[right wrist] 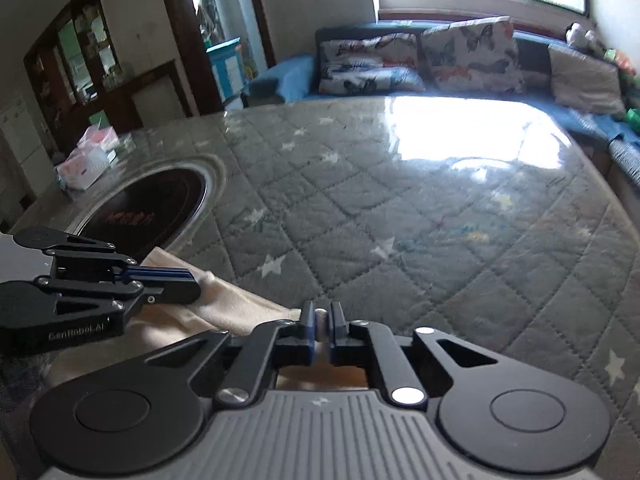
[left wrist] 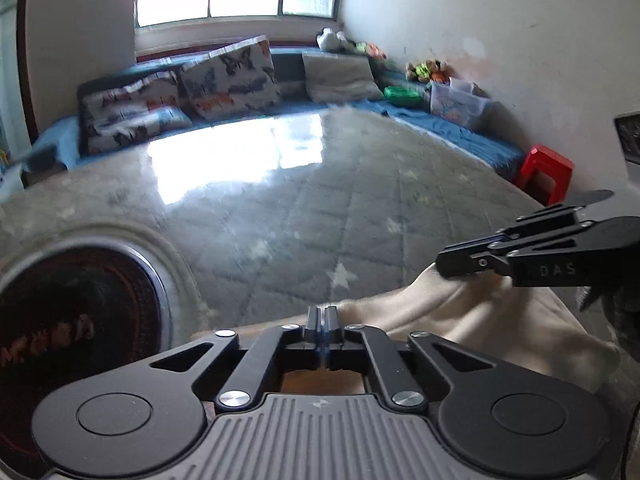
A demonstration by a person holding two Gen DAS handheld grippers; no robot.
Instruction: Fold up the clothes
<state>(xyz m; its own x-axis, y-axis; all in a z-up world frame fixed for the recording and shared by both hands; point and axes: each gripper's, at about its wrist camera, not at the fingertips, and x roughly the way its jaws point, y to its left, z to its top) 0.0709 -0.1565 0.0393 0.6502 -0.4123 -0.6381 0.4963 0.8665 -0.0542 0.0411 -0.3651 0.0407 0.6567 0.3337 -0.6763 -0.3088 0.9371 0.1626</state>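
Plainly, the folding had hardly begun. The cream-coloured soft fabric garment (left wrist: 480,320) hung bunched between the two tools at the near edge of the grey quilted, star-printed table cover (left wrist: 320,200), and no flat, squared fold could be seen anywhere on it. The left gripper (left wrist: 322,314) had its jaws together with only a thin edge of the cloth pinched between them. The right gripper (right wrist: 322,316) was likewise clamped on the garment, a small nub of pale cloth showing between its blue-faced pads (right wrist: 308,322).

Each tool appeared in the other's view, close beside it, and the fabric sagged in loose wrinkles from one grip to the other. Most of the garment lay below the cameras, so its kind and its full shape could not be told.

Judging by this, what was done amounted to a two-point hold on one edge. What was left seemed to be nearly everything: spreading the piece on the open cover, which ran clear ahead beyond the round dark inset disc with red lettering (right wrist: 148,208), then folding it and smoothing it.
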